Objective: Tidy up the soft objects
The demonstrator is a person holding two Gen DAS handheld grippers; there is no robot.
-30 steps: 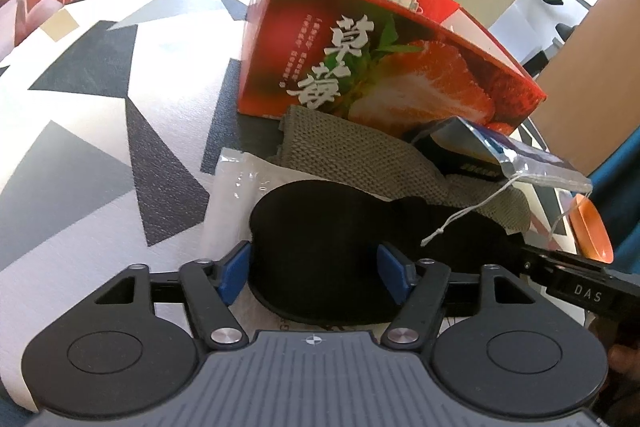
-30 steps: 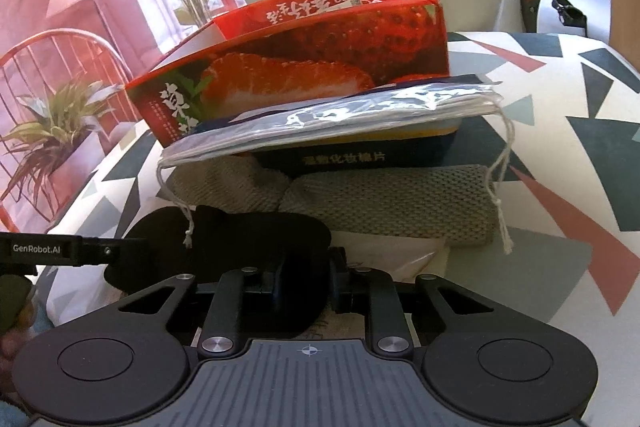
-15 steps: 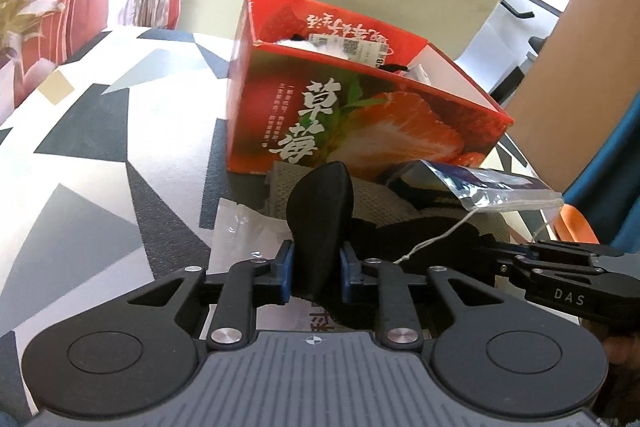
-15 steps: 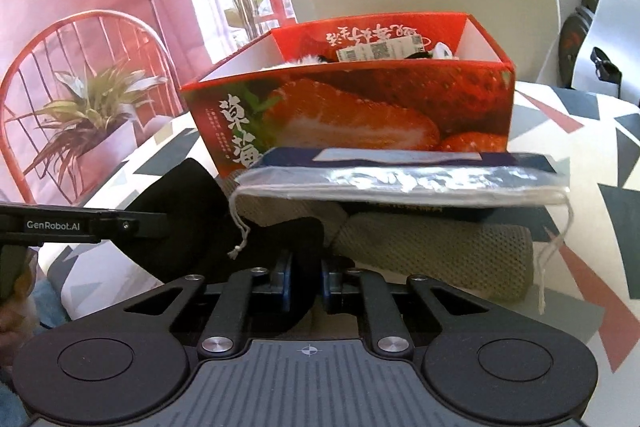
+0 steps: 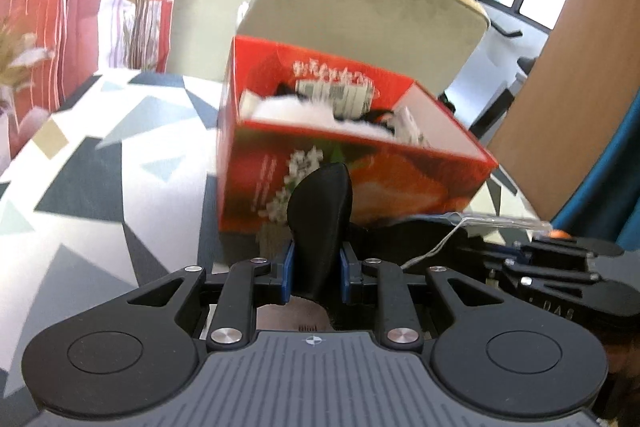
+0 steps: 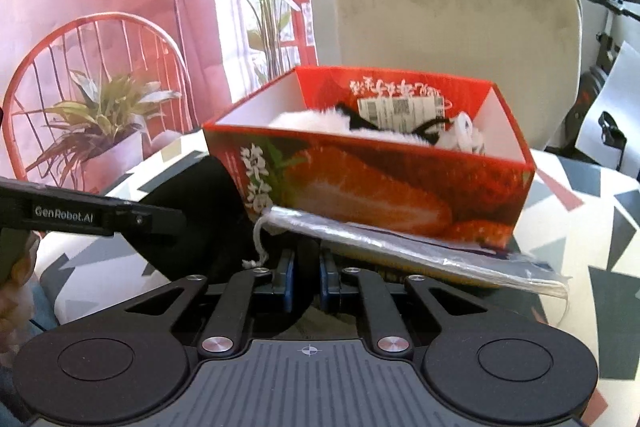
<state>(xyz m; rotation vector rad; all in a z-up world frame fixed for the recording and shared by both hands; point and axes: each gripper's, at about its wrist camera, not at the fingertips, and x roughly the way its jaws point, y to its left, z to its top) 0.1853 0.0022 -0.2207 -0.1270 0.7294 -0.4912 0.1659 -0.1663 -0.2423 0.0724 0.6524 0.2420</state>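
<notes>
One black soft pad (image 5: 320,227) is held up off the table between two grippers: the left gripper (image 5: 317,269) has its blue-lined jaws pinched on one folded end, which stands upright between them, after they have just been closing; the right gripper (image 6: 306,275) has its jaws nearly together on the other end of the same black piece. One open red strawberry-printed carton (image 6: 380,183) stands just beyond, holding white fluffy material, black cord and one barcoded label (image 6: 394,111). One clear drawstring pouch (image 6: 420,247) lies against the carton's base. The surface is a table (image 5: 100,167) covered in a white cloth with grey, black and red triangles. Behind it are one beige upholstered chair (image 6: 456,39), one red wire chair (image 6: 80,39), potted plants, a pink backdrop with a painted lamp, and windows.
</notes>
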